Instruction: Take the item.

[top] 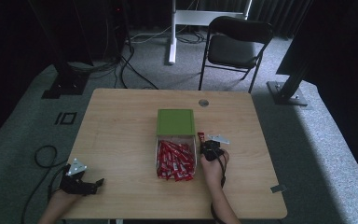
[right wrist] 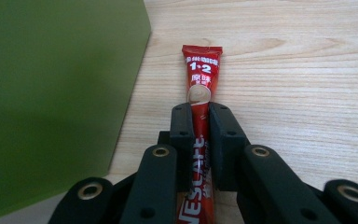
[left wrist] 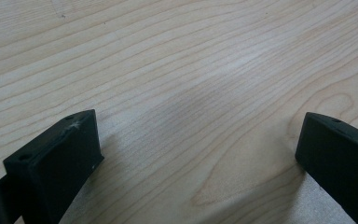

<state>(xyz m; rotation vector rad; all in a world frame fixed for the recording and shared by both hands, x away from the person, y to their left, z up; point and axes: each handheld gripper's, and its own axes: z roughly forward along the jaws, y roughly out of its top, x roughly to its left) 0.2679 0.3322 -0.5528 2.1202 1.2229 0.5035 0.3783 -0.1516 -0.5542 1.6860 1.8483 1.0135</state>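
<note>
My right hand (top: 213, 161) reaches forward at the box's (top: 175, 122) three o'clock side, and my right gripper (right wrist: 200, 122) pinches a red coffee stick (right wrist: 202, 79) lengthwise just above the table (top: 121, 126). My left gripper (left wrist: 198, 140) rests at seven o'clock, jaws spread over bare wood.

A pale wooden tabletop (top: 121, 140) with rounded corners and a small round grommet hole (top: 203, 102) near its far edge fills the lower middle of the high view. It stands on grey carpet (top: 317, 140), brighter at the right of the frame. Beyond it, upper centre, is a black folding chair (top: 235, 46) beside a white metal stand (top: 177, 23). Black cables (top: 126, 65) trail across the floor at upper left, near black frame feet (top: 65, 86). Dark curtains (top: 279, 14) close off the top.
</note>
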